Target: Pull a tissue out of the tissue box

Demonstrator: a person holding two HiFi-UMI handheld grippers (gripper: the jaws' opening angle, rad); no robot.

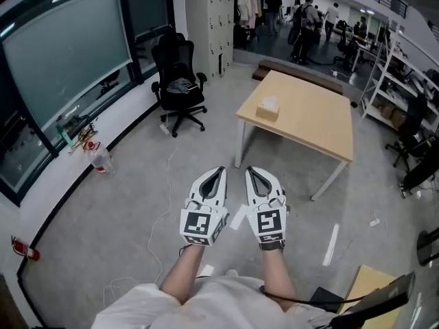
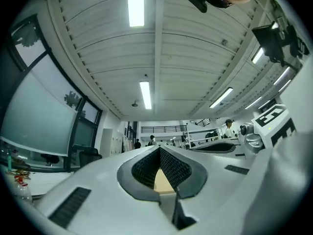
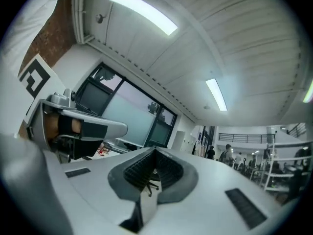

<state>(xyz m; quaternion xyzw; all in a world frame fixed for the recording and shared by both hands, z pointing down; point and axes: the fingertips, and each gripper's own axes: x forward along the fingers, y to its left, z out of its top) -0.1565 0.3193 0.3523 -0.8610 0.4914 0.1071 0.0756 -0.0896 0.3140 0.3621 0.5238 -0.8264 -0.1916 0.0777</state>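
My left gripper (image 1: 219, 171) and right gripper (image 1: 251, 171) hang side by side above the floor (image 1: 130, 204), each with its fingers pressed together on nothing. The tissue box (image 1: 268, 107) sits well ahead of them on the wooden table (image 1: 312, 125), near its left edge.

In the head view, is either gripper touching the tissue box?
No, the left gripper and the right gripper are over the floor, clearly apart from the tissue box on the table.
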